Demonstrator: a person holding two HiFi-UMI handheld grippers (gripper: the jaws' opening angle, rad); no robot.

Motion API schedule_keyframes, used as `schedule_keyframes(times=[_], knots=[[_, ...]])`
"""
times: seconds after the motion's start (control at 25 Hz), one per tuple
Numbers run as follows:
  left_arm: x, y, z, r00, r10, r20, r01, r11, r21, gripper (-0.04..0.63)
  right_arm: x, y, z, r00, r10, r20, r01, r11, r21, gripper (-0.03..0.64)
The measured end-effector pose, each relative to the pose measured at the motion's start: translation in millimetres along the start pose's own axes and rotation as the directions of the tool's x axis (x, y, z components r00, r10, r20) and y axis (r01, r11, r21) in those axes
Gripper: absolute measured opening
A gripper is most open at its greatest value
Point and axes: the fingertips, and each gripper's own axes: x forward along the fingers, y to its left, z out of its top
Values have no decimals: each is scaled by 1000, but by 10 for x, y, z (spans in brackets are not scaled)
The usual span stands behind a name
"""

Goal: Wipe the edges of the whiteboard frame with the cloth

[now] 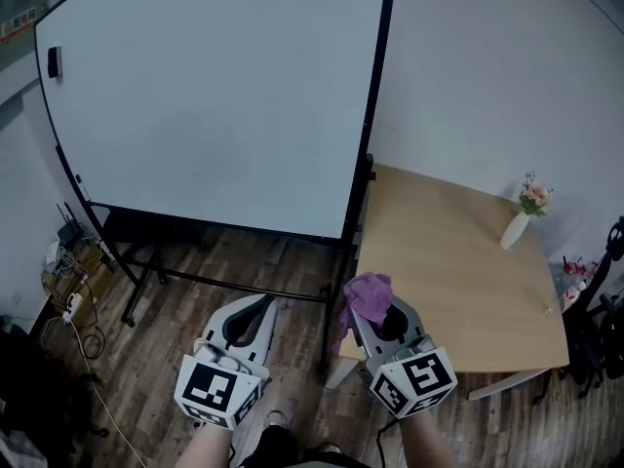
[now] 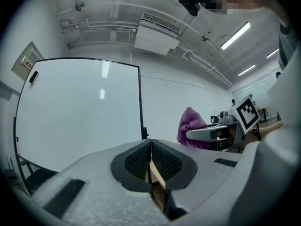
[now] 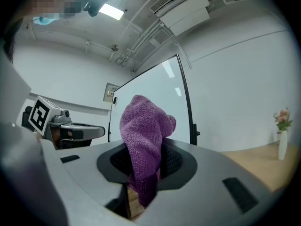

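Note:
A large whiteboard (image 1: 224, 96) on a black wheeled stand fills the upper left of the head view; its black right frame edge (image 1: 375, 105) runs down beside a wooden table. My right gripper (image 1: 373, 308) is shut on a purple cloth (image 1: 368, 295), which bunches up above the jaws (image 3: 143, 135). It hangs near the table's front left corner, below the frame's lower right corner. My left gripper (image 1: 264, 304) is shut with nothing in it, low over the wood floor in front of the board. The board also shows in the left gripper view (image 2: 80, 112).
A wooden table (image 1: 448, 271) stands right of the board, with a white vase of flowers (image 1: 520, 217) at its far right. A black eraser (image 1: 54, 61) clings to the board's left edge. Cables and a power strip (image 1: 73, 305) lie at the left wall. The stand's black base bars (image 1: 224, 281) cross the floor.

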Motion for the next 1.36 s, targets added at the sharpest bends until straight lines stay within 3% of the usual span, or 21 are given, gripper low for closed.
schedule_keyframes(times=[0.56, 1.36], knots=[[-337, -277, 36, 998, 58, 0, -58, 998, 12, 17, -318, 198, 1, 997, 78, 16, -78, 997, 1, 109], [-438, -434, 127, 998, 68, 11, -69, 997, 33, 17, -496, 267, 67, 993, 106, 41, -107, 994, 12, 109]])
